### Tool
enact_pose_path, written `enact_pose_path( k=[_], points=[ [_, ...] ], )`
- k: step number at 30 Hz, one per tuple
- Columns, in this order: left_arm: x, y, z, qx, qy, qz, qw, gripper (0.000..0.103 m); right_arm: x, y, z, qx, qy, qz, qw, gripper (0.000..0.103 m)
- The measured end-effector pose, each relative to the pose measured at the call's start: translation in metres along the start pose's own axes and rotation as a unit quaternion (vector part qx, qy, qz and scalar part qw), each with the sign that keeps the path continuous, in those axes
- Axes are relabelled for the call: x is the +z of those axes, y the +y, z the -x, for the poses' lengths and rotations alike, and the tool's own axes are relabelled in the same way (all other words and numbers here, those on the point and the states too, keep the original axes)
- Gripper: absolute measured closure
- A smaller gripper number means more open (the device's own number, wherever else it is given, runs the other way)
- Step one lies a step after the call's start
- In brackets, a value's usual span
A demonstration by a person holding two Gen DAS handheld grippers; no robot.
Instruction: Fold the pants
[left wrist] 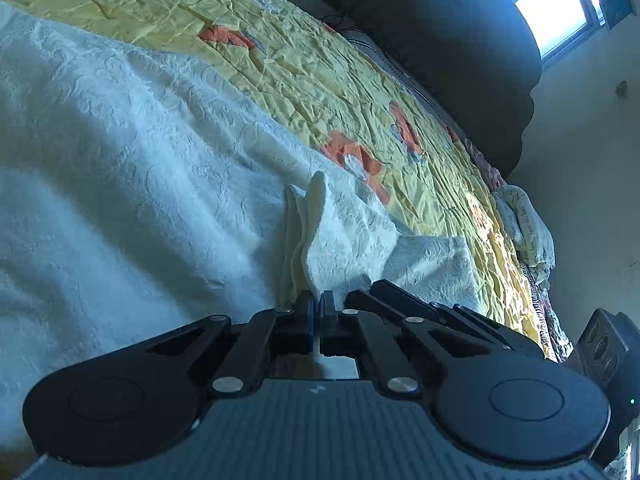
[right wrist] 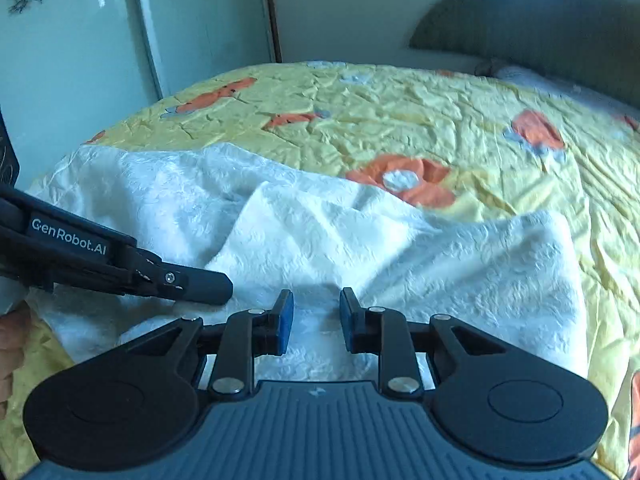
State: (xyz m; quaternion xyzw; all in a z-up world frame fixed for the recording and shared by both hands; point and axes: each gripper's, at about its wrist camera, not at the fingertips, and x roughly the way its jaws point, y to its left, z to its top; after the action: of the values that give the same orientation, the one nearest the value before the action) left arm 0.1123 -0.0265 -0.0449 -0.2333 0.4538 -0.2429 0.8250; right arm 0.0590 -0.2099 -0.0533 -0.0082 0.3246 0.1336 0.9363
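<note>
White textured pants (left wrist: 140, 160) (right wrist: 360, 248) lie rumpled on a yellow bedspread. In the left wrist view my left gripper (left wrist: 318, 304) is shut, and a raised cream fold of the pants runs straight into its fingertips. The right wrist view shows that same left gripper (right wrist: 224, 284) coming in from the left and lying low across the pants. My right gripper (right wrist: 316, 312) stands open just above the near part of the pants, blue pads apart with only flat cloth under the gap.
The yellow bedspread (left wrist: 300, 60) (right wrist: 400, 112) with orange flowers covers the bed. A dark headboard (left wrist: 460, 40) (right wrist: 540, 28) runs along the far side. A pale wardrobe (right wrist: 100, 40) stands beyond the bed's left edge. Crumpled bedding (left wrist: 524, 220) lies by the wall.
</note>
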Motion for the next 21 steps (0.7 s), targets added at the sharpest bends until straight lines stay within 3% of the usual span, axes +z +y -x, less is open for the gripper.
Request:
enact_pose_path(
  k=[7, 11, 13, 15, 16, 17, 19, 21],
  points=[
    [-0.003, 0.001, 0.001, 0.005, -0.008, -0.011, 0.9999, 0.1, 0.004, 0.008, -0.018, 0.024, -0.023, -0.006, 0.999, 0.079],
    [-0.002, 0.003, 0.007, 0.001, -0.003, -0.004, 1.0, 0.1, 0.006, 0.0, -0.003, 0.039, -0.035, -0.054, 0.997, 0.078],
    [0.001, 0.004, 0.015, 0.001, -0.002, 0.0, 1.0, 0.1, 0.003, -0.003, 0.006, 0.035, -0.052, -0.068, 0.996, 0.078],
    [0.007, 0.003, 0.026, 0.011, -0.018, -0.007, 0.9998, 0.1, 0.0, -0.003, 0.002, 0.021, -0.036, -0.07, 0.997, 0.078],
    [0.012, 0.002, 0.029, 0.014, -0.021, -0.014, 0.9996, 0.095, -0.002, -0.002, -0.002, 0.017, -0.026, -0.069, 0.997, 0.078],
    [0.02, 0.001, 0.032, 0.017, -0.025, -0.018, 0.9994, 0.084, -0.003, 0.001, -0.003, 0.012, -0.029, -0.065, 0.997, 0.078],
    [0.038, -0.004, 0.035, 0.019, -0.032, -0.023, 0.9991, 0.082, 0.001, 0.007, -0.001, 0.012, -0.03, -0.048, 0.998, 0.078],
    [0.058, -0.011, 0.031, 0.004, -0.025, -0.05, 0.9984, 0.071, 0.002, 0.011, 0.003, 0.014, -0.04, -0.036, 0.998, 0.077]
  ],
)
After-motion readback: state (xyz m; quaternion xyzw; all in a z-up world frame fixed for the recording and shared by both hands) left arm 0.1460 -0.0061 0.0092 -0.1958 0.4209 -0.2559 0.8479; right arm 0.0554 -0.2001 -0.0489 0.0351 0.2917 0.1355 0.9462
